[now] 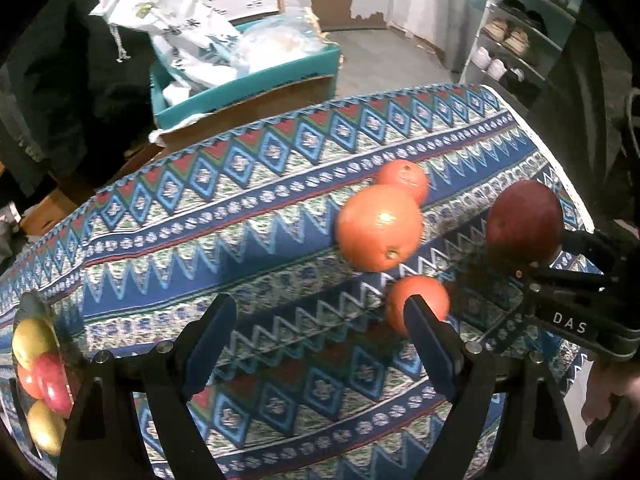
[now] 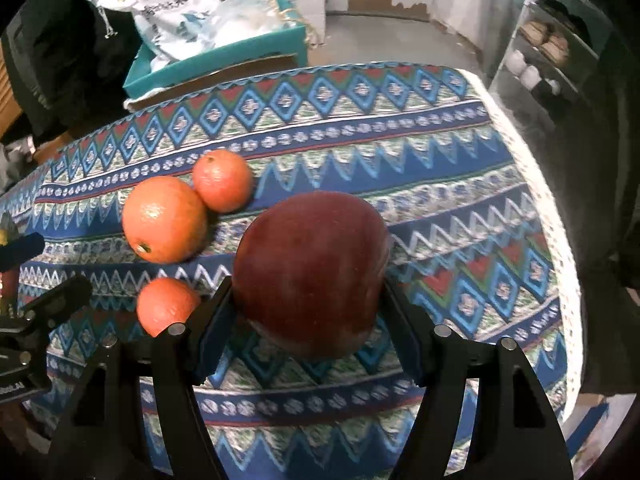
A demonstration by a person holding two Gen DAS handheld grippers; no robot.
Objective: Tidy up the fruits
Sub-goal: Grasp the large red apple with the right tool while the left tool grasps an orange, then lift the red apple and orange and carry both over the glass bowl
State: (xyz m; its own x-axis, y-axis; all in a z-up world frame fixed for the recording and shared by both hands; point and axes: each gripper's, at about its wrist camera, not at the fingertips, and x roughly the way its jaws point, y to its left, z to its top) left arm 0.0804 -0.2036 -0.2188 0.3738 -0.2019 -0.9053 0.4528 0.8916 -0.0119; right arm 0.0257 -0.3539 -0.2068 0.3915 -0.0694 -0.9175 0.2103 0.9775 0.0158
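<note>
My right gripper [image 2: 308,312] is shut on a dark red apple [image 2: 312,272] and holds it above the patterned tablecloth; the apple also shows in the left wrist view [image 1: 524,222]. My left gripper [image 1: 320,328] is open and empty over the cloth. Three oranges lie on the table: a large one [image 1: 378,228], a smaller one behind it [image 1: 404,180], and a small one [image 1: 418,302] just beyond my left gripper's right finger. The same oranges show in the right wrist view: large [image 2: 164,220], far [image 2: 222,180], near [image 2: 166,306]. A plate [image 1: 38,308] at the far left holds yellow and red fruits.
The tablecloth [image 1: 260,216] covers the table, whose right edge [image 2: 532,184] drops off. A teal box with bags [image 1: 240,64] stands behind the table. A shoe rack [image 1: 508,44] is at the back right.
</note>
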